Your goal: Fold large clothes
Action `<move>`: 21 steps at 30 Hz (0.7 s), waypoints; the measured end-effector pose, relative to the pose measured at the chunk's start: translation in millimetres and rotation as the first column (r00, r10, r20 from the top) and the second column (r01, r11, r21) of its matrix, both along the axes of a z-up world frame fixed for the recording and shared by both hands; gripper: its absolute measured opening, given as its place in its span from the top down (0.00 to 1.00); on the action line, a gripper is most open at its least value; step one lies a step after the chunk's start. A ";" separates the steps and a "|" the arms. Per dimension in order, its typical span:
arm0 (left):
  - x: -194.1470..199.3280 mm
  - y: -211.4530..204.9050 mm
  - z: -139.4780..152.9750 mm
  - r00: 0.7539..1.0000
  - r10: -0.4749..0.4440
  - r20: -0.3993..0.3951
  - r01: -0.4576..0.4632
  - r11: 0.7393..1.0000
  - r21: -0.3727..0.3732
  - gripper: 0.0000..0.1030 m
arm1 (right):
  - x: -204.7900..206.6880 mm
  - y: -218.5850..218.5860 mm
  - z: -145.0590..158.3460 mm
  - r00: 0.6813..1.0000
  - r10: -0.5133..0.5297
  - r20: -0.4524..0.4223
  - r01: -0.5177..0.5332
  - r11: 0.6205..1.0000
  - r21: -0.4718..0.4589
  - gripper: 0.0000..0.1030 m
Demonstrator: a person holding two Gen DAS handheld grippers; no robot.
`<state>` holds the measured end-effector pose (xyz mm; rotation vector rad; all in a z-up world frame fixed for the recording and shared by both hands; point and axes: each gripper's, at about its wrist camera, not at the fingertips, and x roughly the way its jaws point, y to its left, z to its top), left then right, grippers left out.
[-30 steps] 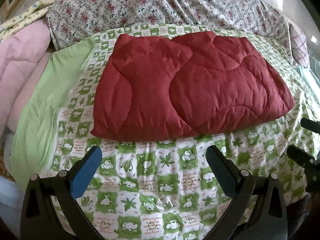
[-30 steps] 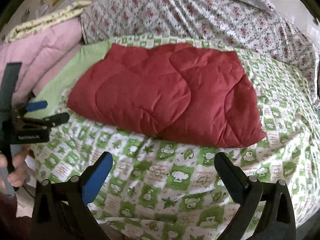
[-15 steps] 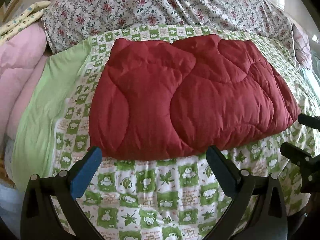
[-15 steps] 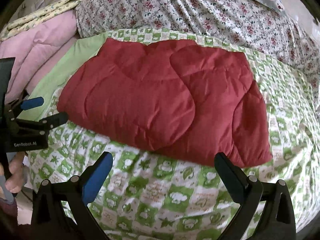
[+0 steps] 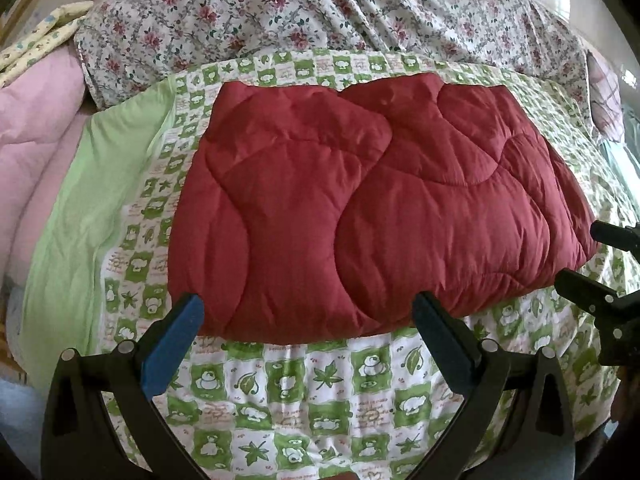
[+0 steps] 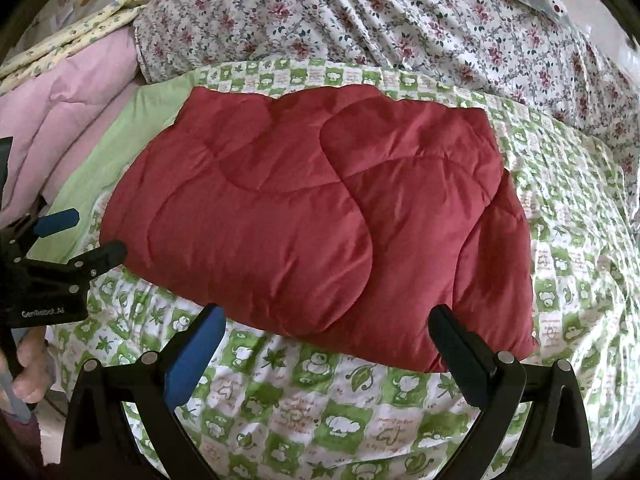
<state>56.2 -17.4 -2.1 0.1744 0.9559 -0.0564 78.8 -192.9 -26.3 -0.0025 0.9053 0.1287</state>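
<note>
A dark red quilted garment lies folded into a thick rectangle on a green-and-white checked bed cover; it also shows in the right wrist view. My left gripper is open and empty, its tips just over the garment's near edge toward the left corner. My right gripper is open and empty at the near edge toward the right corner. The left gripper shows in the right wrist view, beside the garment's left corner. The right gripper shows at the right of the left wrist view.
A floral quilt is heaped behind the garment. A pink quilt and a plain green sheet edge lie at the left. The checked cover stretches to the right of the garment.
Both grippers have moved forward toward the red garment; its near edge now sits between the fingertips of each. The garment itself has not moved. Both stay open.
</note>
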 end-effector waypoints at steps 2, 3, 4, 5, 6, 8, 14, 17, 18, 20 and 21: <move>1.0 -0.8 -0.4 1.000 -0.005 -0.004 0.005 1.000 0.000 0.00 | 1.5 -0.4 -0.6 1.000 -0.001 -0.005 0.001 1.000 0.001 0.01; 1.4 -1.9 -0.5 1.000 -0.008 -0.005 0.008 1.000 0.000 0.00 | 2.1 -0.2 -0.6 1.000 -0.001 -0.007 0.001 1.000 0.001 0.01; 2.2 -2.2 -0.6 1.000 -0.010 -0.007 0.010 1.000 -0.001 0.00 | 2.4 -0.4 -0.7 1.000 -0.001 -0.009 0.001 1.000 0.001 0.01; 2.8 -2.9 -0.5 1.000 -0.013 -0.008 0.013 1.000 -0.002 0.00 | 2.8 -0.4 -0.6 1.000 -0.001 -0.010 0.001 1.000 0.001 0.01; 2.8 -3.4 -0.2 1.000 -0.015 -0.008 0.015 1.000 -0.003 0.00 | 3.2 -0.5 -0.3 1.000 -0.002 -0.011 0.002 1.000 0.001 0.01; 3.0 -3.4 -0.2 1.000 -0.016 -0.009 0.016 1.000 -0.004 0.00 | 3.3 -0.9 -0.2 1.000 -0.001 -0.011 0.001 1.000 0.002 0.01; 3.6 -3.7 2.2 1.000 -0.022 -0.015 0.022 1.000 -0.013 0.00 | 4.4 -2.5 3.2 1.000 -0.002 -0.009 0.002 1.000 0.000 0.01; 5.2 -3.2 1.8 1.000 -0.022 -0.022 0.021 0.999 -0.027 0.00 | 4.4 -1.8 4.0 1.000 -0.004 -0.010 0.004 1.000 -0.003 0.01; 5.5 -3.2 1.6 1.000 -0.021 -0.022 0.021 0.999 -0.029 0.00 | 4.5 -1.5 4.2 1.000 -0.004 -0.012 0.004 1.000 -0.006 0.01; 5.8 -3.2 1.1 1.000 -0.022 -0.022 0.021 0.999 -0.029 0.00 | 4.7 -0.4 4.5 1.000 -0.005 -0.017 0.005 1.000 -0.010 0.01; 6.1 -3.2 0.5 0.999 -0.022 -0.024 0.022 0.999 -0.029 0.00 | 4.6 -0.1 4.2 1.000 -0.004 -0.020 0.004 1.000 -0.011 0.01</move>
